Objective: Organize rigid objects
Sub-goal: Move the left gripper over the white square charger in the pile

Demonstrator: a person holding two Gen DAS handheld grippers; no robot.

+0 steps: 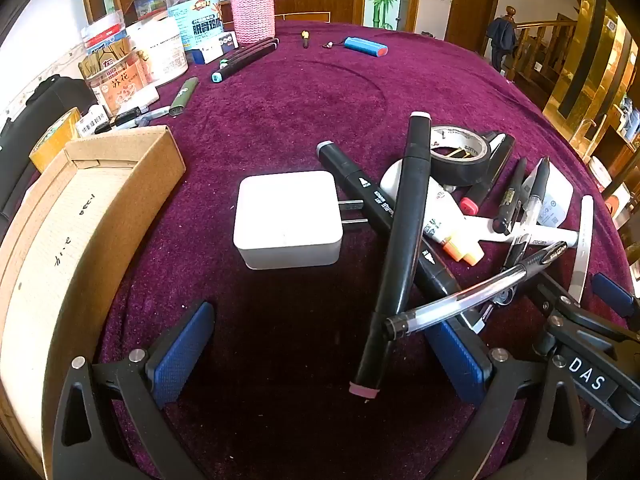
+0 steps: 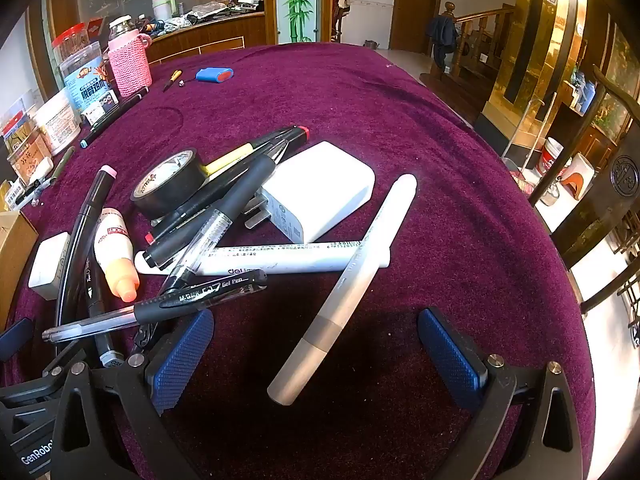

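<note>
both tongs spread wide over a heap of pens on the purple cloth

left wrist view, left to right: an open brown cardboard box [image 1: 120, 184] fills the left edge. just right of it, mid-frame, a white square plug adapter [image 1: 288, 218] lies flat on the purple velvet tablecloth [image 1: 304, 96], prongs pointing right. the left gripper [image 1: 320, 354] at the bottom is released, grasping nothing; a long black marker with pink end caps [image 1: 400, 248] runs down between its blue pads. right of centre the pile: a black roll of tape [image 1: 460, 156] and a clear gel pen with a black grip [image 1: 472, 292] lying across the marker.

right wrist view: the tape roll [image 2: 168, 184] sits at upper left of the pile, a larger white charger block [image 2: 320, 192] at centre, a long white tube-shaped pen [image 2: 260, 260] crossing below it. the right gripper [image 2: 316, 360] is likewise released and empty, with a slim grey-and-white stylus [image 2: 344, 292] lying slantwise between its pads.
</note>
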